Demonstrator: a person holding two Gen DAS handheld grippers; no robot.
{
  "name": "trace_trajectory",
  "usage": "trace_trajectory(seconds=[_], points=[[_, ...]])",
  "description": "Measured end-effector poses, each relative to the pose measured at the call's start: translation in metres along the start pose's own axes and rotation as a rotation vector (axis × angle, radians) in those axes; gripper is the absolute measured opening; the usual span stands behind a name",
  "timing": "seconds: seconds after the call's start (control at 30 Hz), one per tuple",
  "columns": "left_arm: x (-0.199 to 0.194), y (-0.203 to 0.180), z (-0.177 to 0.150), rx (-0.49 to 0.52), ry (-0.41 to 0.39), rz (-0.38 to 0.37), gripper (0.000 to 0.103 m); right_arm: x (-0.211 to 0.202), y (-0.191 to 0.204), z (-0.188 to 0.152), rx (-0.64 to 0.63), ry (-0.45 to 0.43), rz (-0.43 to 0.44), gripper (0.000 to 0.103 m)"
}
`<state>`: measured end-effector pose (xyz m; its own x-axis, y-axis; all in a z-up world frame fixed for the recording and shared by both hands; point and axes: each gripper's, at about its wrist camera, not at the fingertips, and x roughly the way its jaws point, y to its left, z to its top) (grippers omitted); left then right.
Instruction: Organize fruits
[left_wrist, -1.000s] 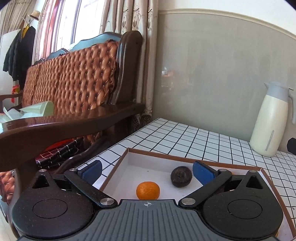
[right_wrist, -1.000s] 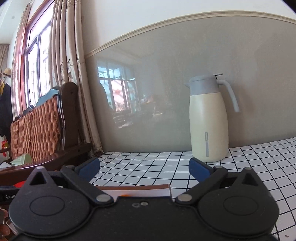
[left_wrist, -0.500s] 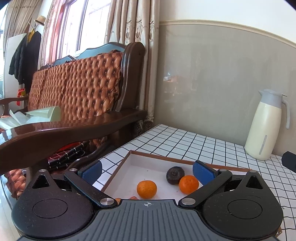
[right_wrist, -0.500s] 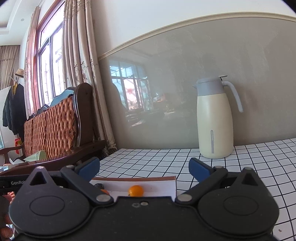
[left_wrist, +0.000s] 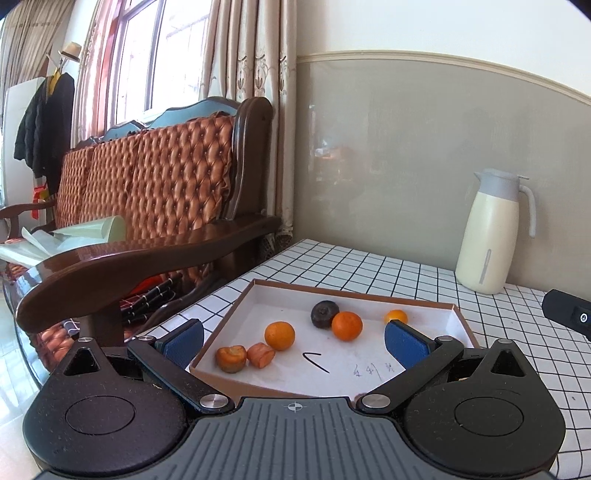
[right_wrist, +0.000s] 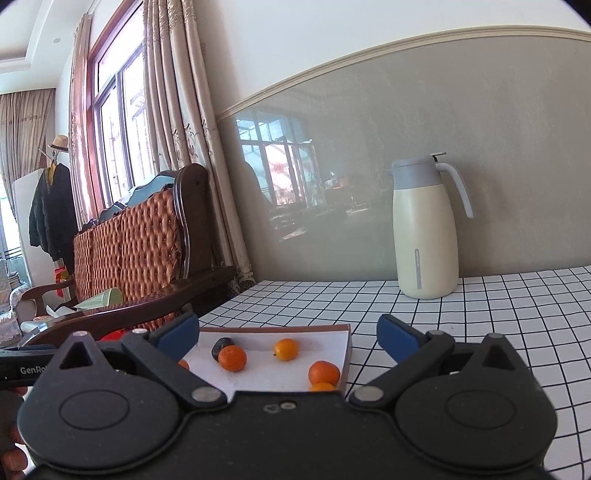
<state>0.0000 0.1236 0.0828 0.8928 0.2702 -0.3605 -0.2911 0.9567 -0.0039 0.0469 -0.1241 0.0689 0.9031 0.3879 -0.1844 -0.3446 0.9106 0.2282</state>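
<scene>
Both our left tongs (left_wrist: 293, 341) and right tongs (right_wrist: 288, 332) stand apart, holding nothing. The oranges (left_wrist: 279, 335) lie in the shallow box (left_wrist: 458, 314) at lower centre of the checked surface (left_wrist: 369, 266), beside a dark fruit (left_wrist: 324, 314), perhaps spoiled.

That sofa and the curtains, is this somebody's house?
Probably yes, a living room at home. There is a tufted wooden sofa, window curtains, a coat on a rack, and a thermos jug on the tiled table.
</scene>
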Motion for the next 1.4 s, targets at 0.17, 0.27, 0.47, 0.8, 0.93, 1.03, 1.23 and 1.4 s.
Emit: trace_trajectory(seconds=[0.17, 0.27, 0.47, 0.8, 0.93, 1.03, 1.23, 1.4], points=[[-0.038, -0.005, -0.006, 0.014, 0.004, -0.029, 0.103, -0.030, 0.000, -0.004, -0.010, 0.035, -0.017, 0.097], [-0.055, -0.011, -0.010, 0.020, 0.022, -0.054, 0.103, -0.046, 0.001, -0.006, -0.024, 0.056, -0.039, 0.097], [-0.078, -0.020, -0.014, 0.025, 0.030, -0.079, 0.103, -0.071, 0.000, -0.004, -0.039, 0.070, -0.069, 0.097], [-0.085, -0.028, -0.015, 0.032, 0.031, -0.088, 0.103, -0.080, -0.006, -0.006, -0.023, 0.068, -0.076, 0.097], [-0.084, -0.027, -0.015, 0.031, 0.046, -0.084, 0.103, -0.077, -0.005, -0.007, -0.019, 0.069, -0.075, 0.097], [-0.082, -0.026, -0.016, 0.025, 0.054, -0.086, 0.103, -0.076, -0.003, -0.008, -0.022, 0.074, -0.073, 0.097], [-0.080, -0.023, -0.017, 0.028, 0.052, -0.078, 0.103, -0.075, 0.001, -0.009, -0.034, 0.072, -0.066, 0.097], [-0.078, -0.022, -0.016, 0.027, 0.051, -0.078, 0.103, -0.075, 0.001, -0.008, -0.030, 0.071, -0.063, 0.097]])
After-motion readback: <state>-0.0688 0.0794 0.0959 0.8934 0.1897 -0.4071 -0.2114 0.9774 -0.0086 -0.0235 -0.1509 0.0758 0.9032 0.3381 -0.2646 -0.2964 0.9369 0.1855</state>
